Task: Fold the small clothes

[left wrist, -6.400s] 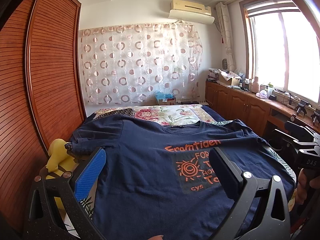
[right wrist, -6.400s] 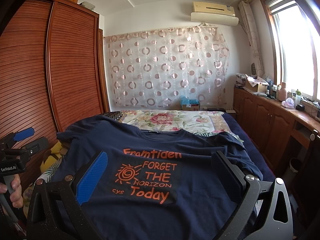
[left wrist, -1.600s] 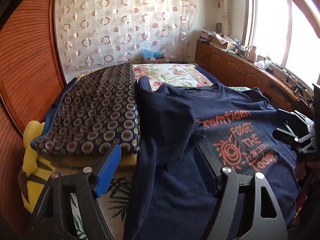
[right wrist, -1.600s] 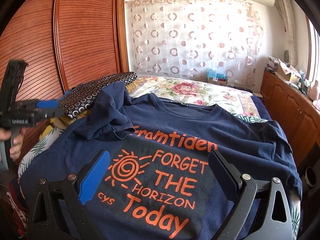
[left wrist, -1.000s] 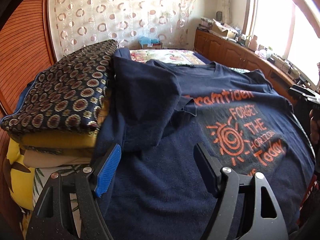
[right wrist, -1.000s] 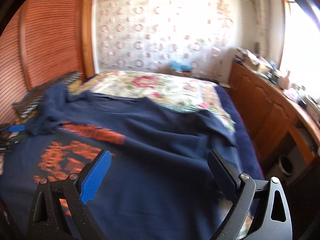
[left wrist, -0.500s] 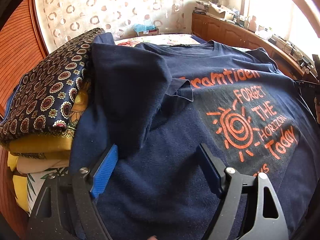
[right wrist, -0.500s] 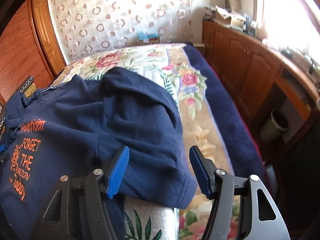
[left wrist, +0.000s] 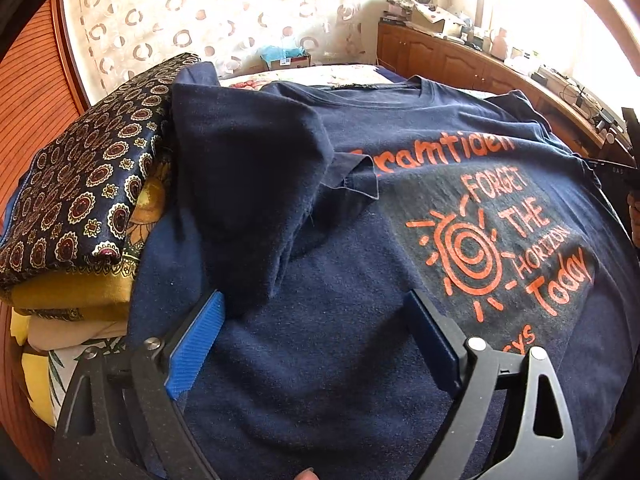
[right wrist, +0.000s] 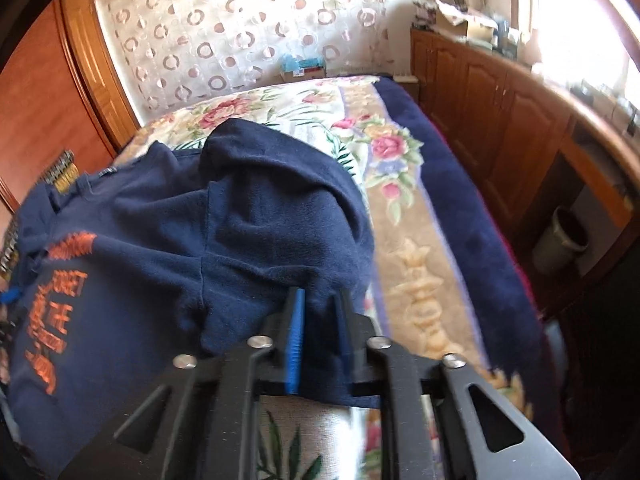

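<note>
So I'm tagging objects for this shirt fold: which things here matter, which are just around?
Part of the job:
- navy cotton T-shirt with orange print
- right gripper, shut on the shirt's sleeve
- left gripper, jaws opening over the shirt

Just around:
- stack of folded patterned cloths
- floral bedspread
- grey waste bin

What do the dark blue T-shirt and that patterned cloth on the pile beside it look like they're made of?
T-shirt: probably soft cotton knit, matte and slightly fuzzy, with cracked orange print.
Patterned cloth: smoother woven fabric with a faint sheen, perhaps silky or synthetic; the exact fibre can't be told.
</note>
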The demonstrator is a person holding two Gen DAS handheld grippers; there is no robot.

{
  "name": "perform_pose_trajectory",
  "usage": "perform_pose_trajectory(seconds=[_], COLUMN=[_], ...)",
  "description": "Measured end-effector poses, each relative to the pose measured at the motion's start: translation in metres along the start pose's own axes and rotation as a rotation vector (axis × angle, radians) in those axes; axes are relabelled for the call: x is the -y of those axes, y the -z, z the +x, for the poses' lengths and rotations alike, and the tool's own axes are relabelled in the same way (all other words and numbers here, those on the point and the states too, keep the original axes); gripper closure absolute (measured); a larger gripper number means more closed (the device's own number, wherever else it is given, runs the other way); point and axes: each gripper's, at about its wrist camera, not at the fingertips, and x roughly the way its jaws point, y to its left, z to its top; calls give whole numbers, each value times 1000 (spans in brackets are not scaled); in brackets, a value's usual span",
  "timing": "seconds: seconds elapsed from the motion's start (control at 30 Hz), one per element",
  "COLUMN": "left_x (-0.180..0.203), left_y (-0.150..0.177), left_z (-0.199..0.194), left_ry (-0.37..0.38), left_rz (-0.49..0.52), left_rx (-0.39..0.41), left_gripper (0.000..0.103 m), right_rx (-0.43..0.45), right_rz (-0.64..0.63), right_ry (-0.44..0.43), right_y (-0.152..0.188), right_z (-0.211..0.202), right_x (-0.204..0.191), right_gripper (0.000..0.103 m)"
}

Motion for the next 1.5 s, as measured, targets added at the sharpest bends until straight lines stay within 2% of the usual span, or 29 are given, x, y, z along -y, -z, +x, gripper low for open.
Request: perform_pose_trajectory(seconds=[0.07,0.1,0.23,0.4,0.47,0.57,0.7,0.77,0.83,0.9,1.03,1.2,1.33,1.5], left_x=[0,0,0,0,-1,0,-1,-1,-2,-2,-2,-1,-1,-2], left_y=[0,0,0,1,1,1,1,1,1,1,1,1,1,1], left_z=[0,0,0,0,0,0,-1,-1,-1,-1,-1,-1,-1,-1], left_ry=[0,1,1,1,1,1,1,0,1,1,1,1,1,1], left_rz=[0,-1,-1,-1,-1,-1,-1,-1,-1,-2,-2,-2,-2,-3], left_rx=[0,0,0,0,0,0,0,0,0,0,0,0,0,-1], left_gripper=[12,12,12,12,12,12,12,12,12,12,12,12,12,12], right_rx=[35,91,205,288,284,227,125,106,100,113,158,191,148,66], right_rz=[-8,-13,-92,-232,-287,-359,-371,-362,-343,-317,-254,-141,-75,-29], right_ry=[10,31,56,-16,-61,-109,-127,-124,-119,-104,-98,-53,-35,-87], right_y=[-2,-2,-8,-11,-6,11,40,49,54,62,68,69,59,39], right_z=[-4,-9,-33,-56,-57,-42,-16,-12,-15,-25,-53,-70,-48,-14], right_x=[-2,-4,-25,-74,-94,-116,-119,-113,-107,-95,-77,-40,-25,-22], right_gripper=[99,99,99,99,99,99,99,93,73,61,52,50,50,50])
